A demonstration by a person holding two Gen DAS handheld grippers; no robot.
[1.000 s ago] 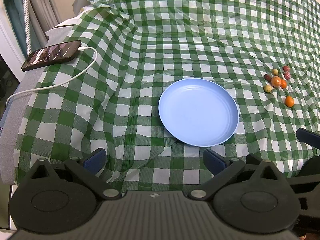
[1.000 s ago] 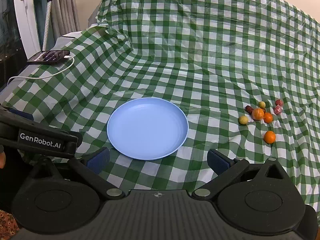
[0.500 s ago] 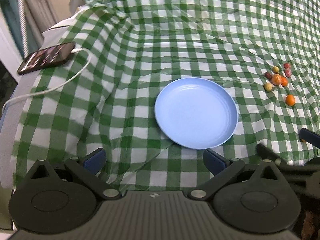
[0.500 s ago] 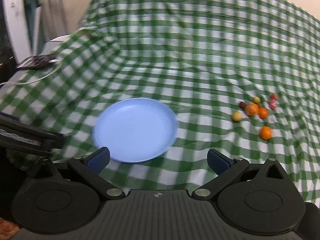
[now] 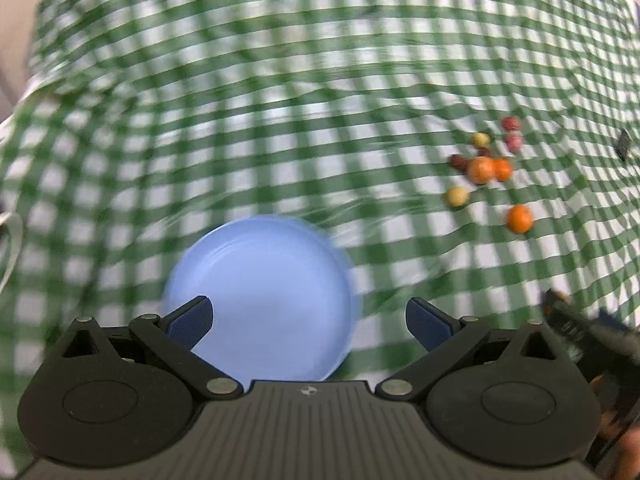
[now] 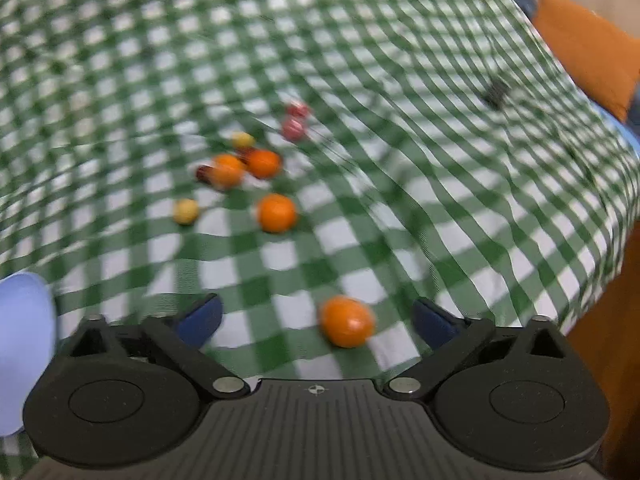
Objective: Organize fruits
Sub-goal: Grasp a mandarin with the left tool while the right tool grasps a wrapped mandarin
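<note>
A green-and-white checked cloth (image 6: 400,184) covered the bench ahead of my tongs, creased and blurred in both views. A small dark object (image 6: 496,94) lay on it far ahead and to the right of my right tongs. Beyond the cloth's right edge sat an orange cushion (image 6: 588,48).

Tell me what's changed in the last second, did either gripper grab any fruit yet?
No grab yet. The right gripper swung right, away from the blue plate, and now frames a lone orange fruit near the cloth's front edge. The left gripper moved forward over the plate. Both stayed open and empty. The fruit cluster and the plate lie as before on the checked tablecloth.
</note>
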